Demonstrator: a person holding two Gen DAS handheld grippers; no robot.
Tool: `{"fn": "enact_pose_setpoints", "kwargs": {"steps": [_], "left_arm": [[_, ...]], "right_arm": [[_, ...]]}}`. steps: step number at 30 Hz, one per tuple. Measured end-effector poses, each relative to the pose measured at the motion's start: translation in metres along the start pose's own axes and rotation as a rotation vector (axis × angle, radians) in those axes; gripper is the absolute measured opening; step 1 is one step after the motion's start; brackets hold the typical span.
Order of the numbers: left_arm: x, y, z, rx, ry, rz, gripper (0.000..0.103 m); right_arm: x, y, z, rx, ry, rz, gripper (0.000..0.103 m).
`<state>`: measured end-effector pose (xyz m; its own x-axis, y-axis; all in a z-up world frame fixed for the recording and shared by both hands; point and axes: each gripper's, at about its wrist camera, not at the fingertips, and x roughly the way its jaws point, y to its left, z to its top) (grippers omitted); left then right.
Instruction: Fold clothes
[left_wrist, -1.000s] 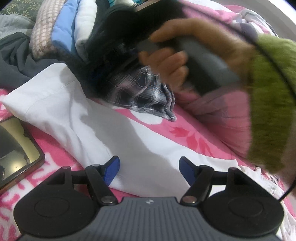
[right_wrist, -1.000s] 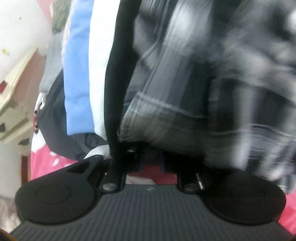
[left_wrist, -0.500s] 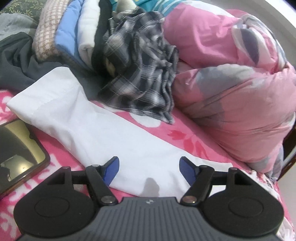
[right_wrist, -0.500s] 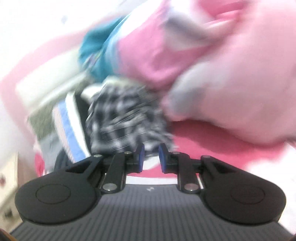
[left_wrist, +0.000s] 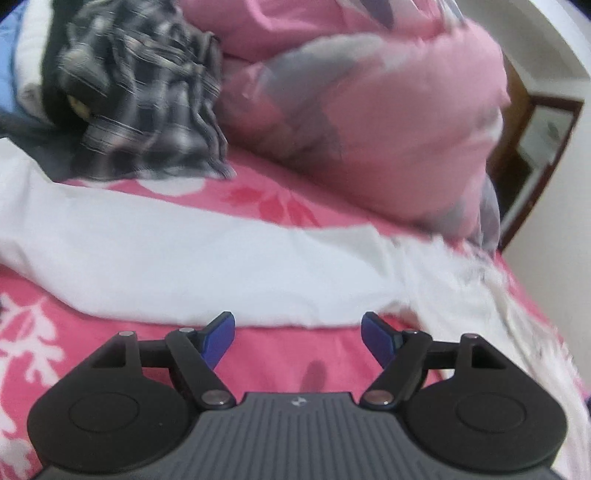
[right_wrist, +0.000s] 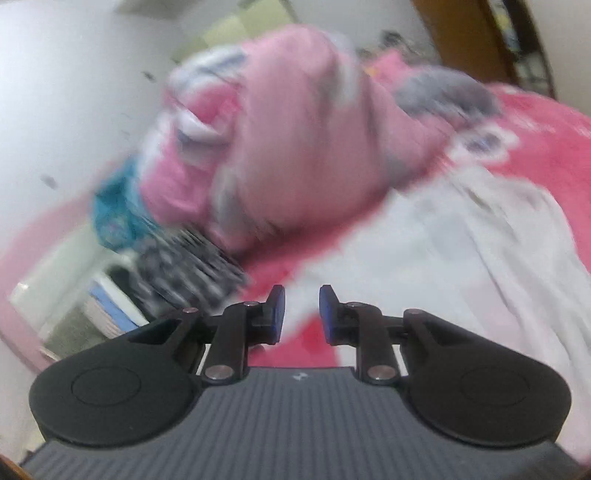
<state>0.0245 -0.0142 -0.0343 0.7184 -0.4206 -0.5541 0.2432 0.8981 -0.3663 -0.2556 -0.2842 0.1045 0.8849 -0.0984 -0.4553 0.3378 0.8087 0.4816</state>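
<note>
A long white garment (left_wrist: 184, 258) lies spread across the pink floral bedsheet (left_wrist: 280, 199). My left gripper (left_wrist: 298, 328) hovers open just short of its near edge, with nothing between the fingers. A crumpled grey plaid shirt (left_wrist: 147, 92) rests against the clothes stack at the back left. In the blurred right wrist view, the white garment (right_wrist: 461, 258) lies to the right and the plaid shirt (right_wrist: 192, 266) to the left. My right gripper (right_wrist: 302, 306) hangs above the sheet, its jaws a narrow gap apart and holding nothing.
A bulky pink and grey quilt (left_wrist: 369, 129) is heaped behind the white garment, also filling the middle of the right wrist view as the quilt (right_wrist: 295, 147). Folded clothes (right_wrist: 110, 306) are stacked at the left. A wooden door frame (left_wrist: 535, 166) stands at the right.
My right gripper let go of the plaid shirt on the stack, pulled back and swung right. The left view shifted right; the phone and the hand have left it.
</note>
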Motion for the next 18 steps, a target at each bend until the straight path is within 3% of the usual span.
{"fn": "enact_pose_setpoints", "kwargs": {"steps": [5,7,12,18], "left_arm": [[-0.001,-0.017,-0.01,0.087,0.023,-0.053,0.077],[-0.003,-0.023,-0.015,0.119,0.024,-0.072,0.077],[-0.008,-0.039,-0.026,0.198,0.028,-0.119,0.077],[-0.014,-0.059,-0.04,0.292,0.033,-0.176,0.077]], "right_arm": [[0.058,-0.028,-0.066,0.015,0.13,-0.095,0.021],[0.075,-0.029,-0.085,-0.036,0.155,-0.142,0.021],[0.083,-0.022,-0.117,-0.193,0.136,-0.278,0.021],[0.077,-0.02,-0.131,-0.322,0.075,-0.341,0.021]]}}
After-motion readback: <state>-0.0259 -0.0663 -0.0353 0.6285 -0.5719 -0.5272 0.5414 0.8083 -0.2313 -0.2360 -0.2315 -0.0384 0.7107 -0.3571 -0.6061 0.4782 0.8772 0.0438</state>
